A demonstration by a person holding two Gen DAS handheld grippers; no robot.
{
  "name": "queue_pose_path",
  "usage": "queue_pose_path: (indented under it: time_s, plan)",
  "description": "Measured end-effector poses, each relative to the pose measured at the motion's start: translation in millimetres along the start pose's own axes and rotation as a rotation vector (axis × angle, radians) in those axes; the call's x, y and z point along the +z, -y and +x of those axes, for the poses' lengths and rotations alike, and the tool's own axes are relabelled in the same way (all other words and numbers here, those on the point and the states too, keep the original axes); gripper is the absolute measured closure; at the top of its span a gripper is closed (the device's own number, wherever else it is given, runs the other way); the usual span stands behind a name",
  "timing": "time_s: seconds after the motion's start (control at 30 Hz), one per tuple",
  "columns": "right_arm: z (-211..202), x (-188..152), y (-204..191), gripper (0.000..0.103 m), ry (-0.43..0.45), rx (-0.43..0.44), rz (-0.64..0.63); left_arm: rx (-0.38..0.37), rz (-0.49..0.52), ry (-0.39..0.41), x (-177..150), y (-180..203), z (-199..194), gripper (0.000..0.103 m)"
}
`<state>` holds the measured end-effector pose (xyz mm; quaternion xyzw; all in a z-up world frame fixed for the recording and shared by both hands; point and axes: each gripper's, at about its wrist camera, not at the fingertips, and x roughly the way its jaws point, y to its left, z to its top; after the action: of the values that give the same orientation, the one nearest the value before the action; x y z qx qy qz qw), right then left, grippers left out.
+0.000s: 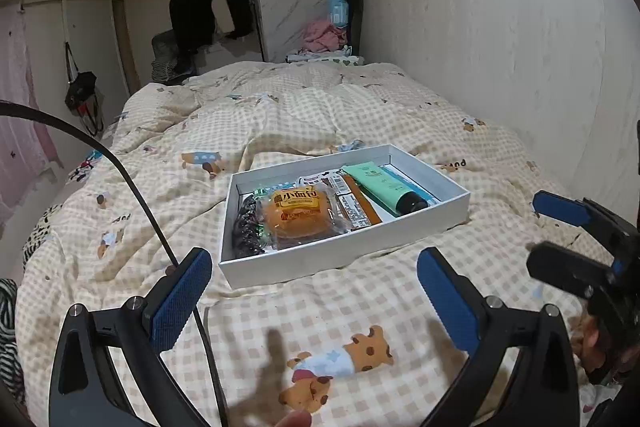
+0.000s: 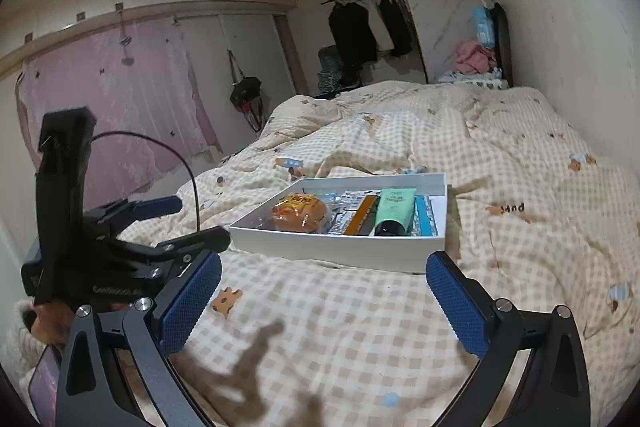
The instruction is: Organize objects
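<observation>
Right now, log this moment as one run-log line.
left gripper: open, empty | right gripper: open, empty | white box: on the quilt, holding bread packet, green tube | phase: hovering short of box

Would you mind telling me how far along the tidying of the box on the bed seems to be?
It looks largely done: the white box already holds the bread packet, green tube, dark item and sachets. Nothing is in hand: the left gripper and right gripper are both open and empty, short of the box. I see nothing loose on the quilt, so little appears left.
</observation>
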<state>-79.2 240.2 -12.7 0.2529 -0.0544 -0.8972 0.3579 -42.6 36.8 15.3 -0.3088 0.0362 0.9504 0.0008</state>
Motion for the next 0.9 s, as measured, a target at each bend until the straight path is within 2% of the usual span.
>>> queue_pose_path:
  time_s: [0.5,0.6,0.63,0.7,0.77,0.9]
  plan:
    - [-0.2,-0.4,5.2,0.000,-0.005,0.009,0.023,-0.007,-0.013,-0.002,-1.6,-2.4,-0.9,0.000]
    - [-0.2,-0.8,5.3,0.000,-0.007,0.009,0.023,0.010,-0.016,0.000,-2.5,-2.1,-1.0,0.000]
    - [-0.1,-1.1,3.9,0.000,-0.008,0.009,0.022,0.042,-0.021,0.006,-2.5,-2.0,-2.3,0.000]
    - [-0.8,-1.7,2.9,0.000,-0.008,0.014,0.019,0.190,-0.035,0.030,-2.8,-1.5,-9.2,0.000]
    - [-1.2,-1.5,0.3,0.000,-0.010,0.020,0.013,0.286,-0.059,0.076,-3.3,-2.6,-19.2,0.000]
    - [-0.8,-1.9,-5.1,0.000,-0.018,0.015,-0.002,0.375,-0.110,0.096,-0.2,-12.6,-24.3,0.000]
